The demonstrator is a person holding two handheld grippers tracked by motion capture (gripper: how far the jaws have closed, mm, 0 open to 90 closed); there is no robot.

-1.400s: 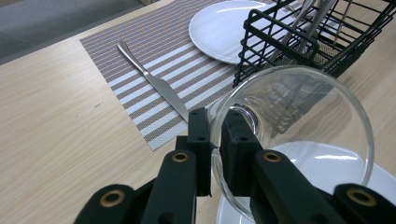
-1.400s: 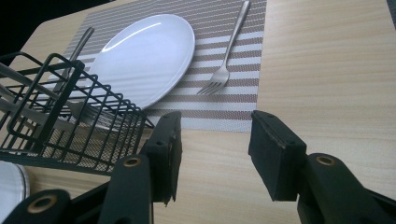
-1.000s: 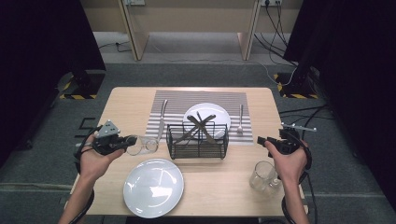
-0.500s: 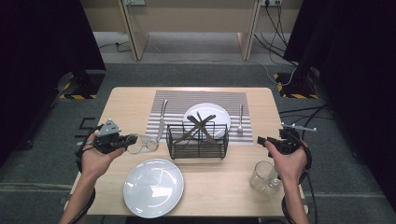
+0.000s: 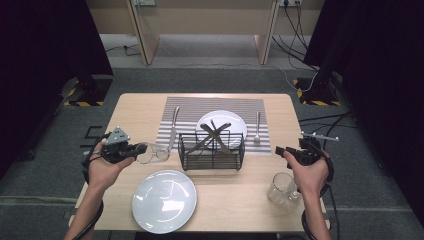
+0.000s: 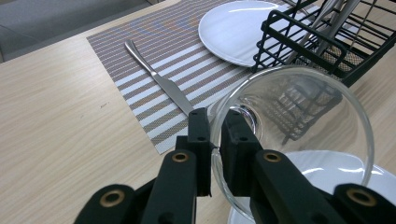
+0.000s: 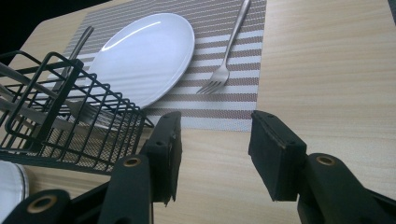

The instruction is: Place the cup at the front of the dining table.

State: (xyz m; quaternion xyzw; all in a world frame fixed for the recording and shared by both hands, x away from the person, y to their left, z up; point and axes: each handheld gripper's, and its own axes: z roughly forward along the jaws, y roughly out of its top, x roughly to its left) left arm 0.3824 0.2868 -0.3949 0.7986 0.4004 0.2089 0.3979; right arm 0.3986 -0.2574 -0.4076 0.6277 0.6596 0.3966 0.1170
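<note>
A clear glass lies on its side in the air at the table's left, and my left gripper is shut on its rim. In the left gripper view the two jaws pinch the rim of the glass between them, with the left gripper above the wood just short of the placemat. My right gripper hovers at the table's right edge, open and holding nothing. Its jaws stand wide apart over bare wood, facing the fork.
A black wire basket with utensils stands mid-table. Behind it a striped placemat carries a white plate, a knife and a fork. A second white plate sits front left, and another glass stands front right.
</note>
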